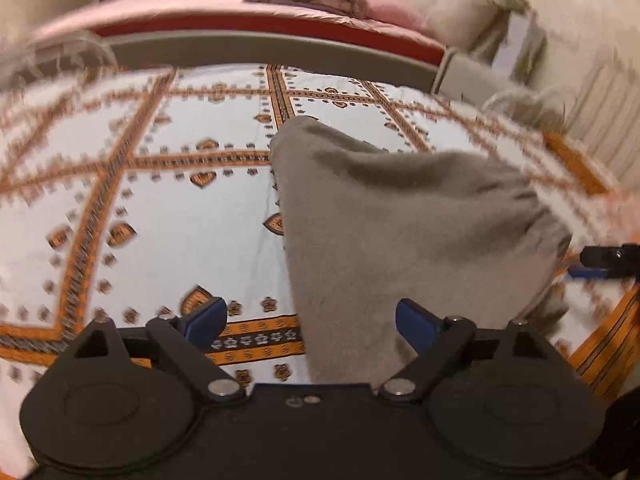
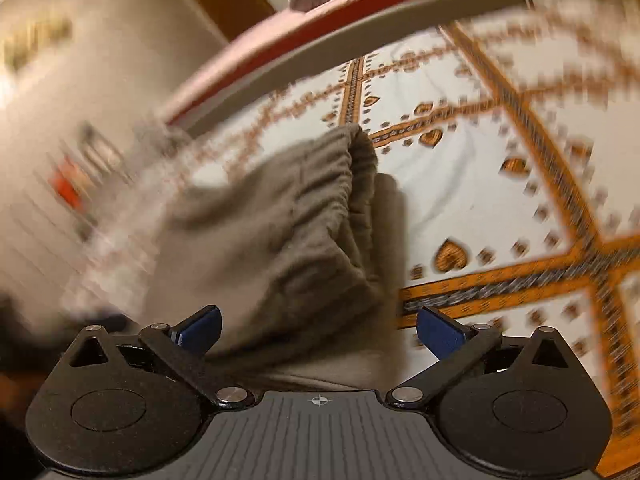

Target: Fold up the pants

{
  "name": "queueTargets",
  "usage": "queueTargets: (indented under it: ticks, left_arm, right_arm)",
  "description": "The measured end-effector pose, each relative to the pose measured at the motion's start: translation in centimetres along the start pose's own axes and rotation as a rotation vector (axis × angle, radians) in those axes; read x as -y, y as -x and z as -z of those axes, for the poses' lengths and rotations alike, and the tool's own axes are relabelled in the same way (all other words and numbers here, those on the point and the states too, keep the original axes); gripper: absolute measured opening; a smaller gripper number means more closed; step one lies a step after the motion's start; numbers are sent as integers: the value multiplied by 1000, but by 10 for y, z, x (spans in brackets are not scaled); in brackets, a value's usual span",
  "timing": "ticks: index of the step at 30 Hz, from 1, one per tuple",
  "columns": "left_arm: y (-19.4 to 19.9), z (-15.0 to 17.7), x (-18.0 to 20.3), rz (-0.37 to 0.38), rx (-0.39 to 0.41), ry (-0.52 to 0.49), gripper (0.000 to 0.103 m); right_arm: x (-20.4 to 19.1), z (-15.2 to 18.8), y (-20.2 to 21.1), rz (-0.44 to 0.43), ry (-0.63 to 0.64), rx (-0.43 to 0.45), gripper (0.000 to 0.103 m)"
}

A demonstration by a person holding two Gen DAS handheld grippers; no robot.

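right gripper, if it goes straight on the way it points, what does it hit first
Most likely the grey-brown fleece pants: the open right gripper points at their gathered elastic waistband, though blur leaves depth unclear.

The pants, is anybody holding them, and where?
Nothing is held. Both the left gripper and the right gripper have their fingers spread wide, and the grey pants just lie folded on the patterned bedspread.

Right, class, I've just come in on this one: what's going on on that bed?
A person with a handheld gripper in each hand is folding grey-brown pants on a white and orange patterned bedspread. The pants lie bunched in a folded heap, the elastic waistband showing in the right wrist view. Both the left gripper and the right gripper are open and hold nothing. Both views are motion-blurred.
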State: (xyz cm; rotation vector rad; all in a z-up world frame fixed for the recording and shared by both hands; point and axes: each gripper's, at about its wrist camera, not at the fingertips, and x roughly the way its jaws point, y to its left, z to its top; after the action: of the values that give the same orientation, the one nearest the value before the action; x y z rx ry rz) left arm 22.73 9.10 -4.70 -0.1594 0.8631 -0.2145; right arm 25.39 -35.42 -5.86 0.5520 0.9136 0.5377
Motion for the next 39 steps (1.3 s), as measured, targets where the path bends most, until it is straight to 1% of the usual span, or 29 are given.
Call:
queueTargets:
  ticks: [1, 3, 5, 6, 8, 10, 12, 13, 14, 15, 16, 17, 20, 22, 26, 28, 30, 34, 36, 37, 38, 39]
  left_arm:
    - [-4, -2, -5, 33, -2, 40, 82]
    - [-12, -5, -12, 92, -14, 98, 75]
    - [-21, -9, -14, 128, -35, 125, 70]
    - [-25, -10, -15, 145, -39, 131, 70]
    - [-33, -11, -16, 151, -60, 137, 68]
    - [-43, -13, -17, 162, -77, 140, 66]
    - [-52, -14, -22, 182, -90, 164, 66]
    - [-54, -14, -26, 201, -87, 179, 66]
    - [-57, -16, -29, 224, -83, 199, 66]
    - [-60, -17, -34, 252, -83, 227, 66]
    - [-64, -19, -38, 283, -84, 253, 66]
    - [-68, -20, -43, 320, -84, 277, 66]
    - [-80, -22, -53, 388, -83, 323, 66]
    - [-86, -23, -57, 420, -83, 339, 66]
    - [-94, -25, -63, 471, -91, 353, 66]
    - [-95, -26, -67, 495, -95, 365, 66]
    - [-95, -26, -71, 505, -104, 358, 62]
    - [-101, -27, -75, 525, -113, 359, 60]
    - [-104, -29, -75, 529, -111, 362, 60]
    - [-106, -30, -74, 530, -108, 364, 60]
    - [-107, -31, -74, 531, -105, 368, 60]
    - [-109, -32, -73, 531, -104, 373, 60]
  right_arm:
    - [11, -4, 0, -50, -84, 8, 103]
    - [31, -8, -1, -120, -204, 18, 103]
    - [47, -10, -6, -154, -293, 11, 103]
    - [53, -10, -9, -162, -317, 3, 102]
    - [59, -10, -12, -153, -334, -4, 102]
    - [63, -11, -16, -187, -352, -7, 102]
    - [66, -15, -20, -203, -341, -5, 102]
    - [67, -17, -23, -208, -331, -8, 99]
    - [68, -19, -25, -218, -326, -11, 89]
    - [69, -20, -29, -228, -324, -19, 84]
    - [70, -22, -35, -218, -318, -26, 78]
    - [71, -22, -37, -221, -316, -28, 77]
    - [76, -28, -44, -252, -325, -33, 77]
    - [77, -27, -46, -257, -313, -45, 77]
    - [77, -37, -56, -262, -293, -74, 77]
    - [78, -42, -57, -270, -293, -102, 77]
    - [81, -44, -58, -278, -291, -123, 77]
    - [85, -50, -70, -329, -297, -147, 78]
    - [80, -55, -79, -341, -284, -144, 78]
    - [75, -57, -85, -337, -267, -145, 79]
    - [70, -58, -89, -332, -253, -145, 83]
    - [64, -60, -95, -330, -239, -146, 83]
